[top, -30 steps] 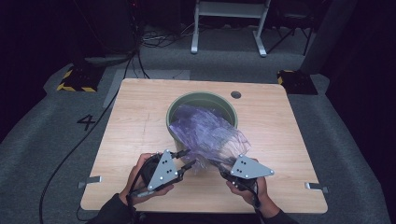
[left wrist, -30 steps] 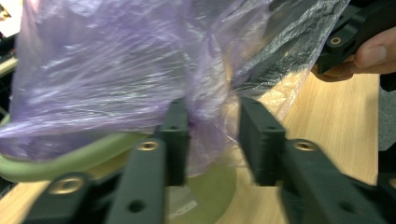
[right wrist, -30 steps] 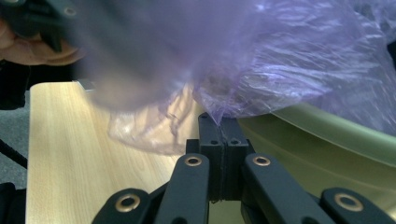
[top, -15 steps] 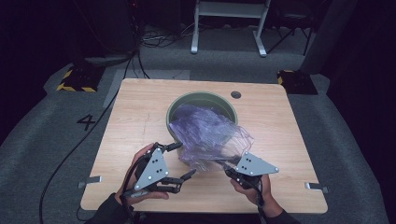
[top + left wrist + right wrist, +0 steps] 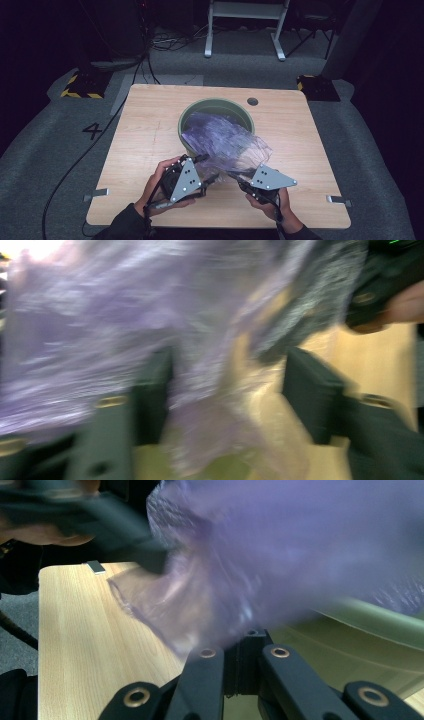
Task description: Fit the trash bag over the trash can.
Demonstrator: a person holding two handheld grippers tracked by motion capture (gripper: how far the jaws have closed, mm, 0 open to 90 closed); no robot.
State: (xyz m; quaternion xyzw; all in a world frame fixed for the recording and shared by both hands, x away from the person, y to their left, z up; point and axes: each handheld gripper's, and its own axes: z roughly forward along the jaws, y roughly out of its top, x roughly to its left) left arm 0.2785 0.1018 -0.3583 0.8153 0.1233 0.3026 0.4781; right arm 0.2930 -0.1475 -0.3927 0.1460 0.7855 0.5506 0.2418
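Two grippers worked the purple plastic bag (image 5: 225, 142) draped from the green bin (image 5: 215, 107) toward the near edge: the right gripper (image 5: 235, 176) pinched its hem, while the left gripper (image 5: 207, 170), jaws closing half-spread around loose film, needed a deeper bite first.

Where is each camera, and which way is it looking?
High view: above the person's side, facing forward and down on the table, green bin, purple bag, both hands.
Left gripper view: on the left gripper, looking along its parted jaws into the bag.
Right gripper view: on the right gripper, jaws pinching the bag.
All share the bag.
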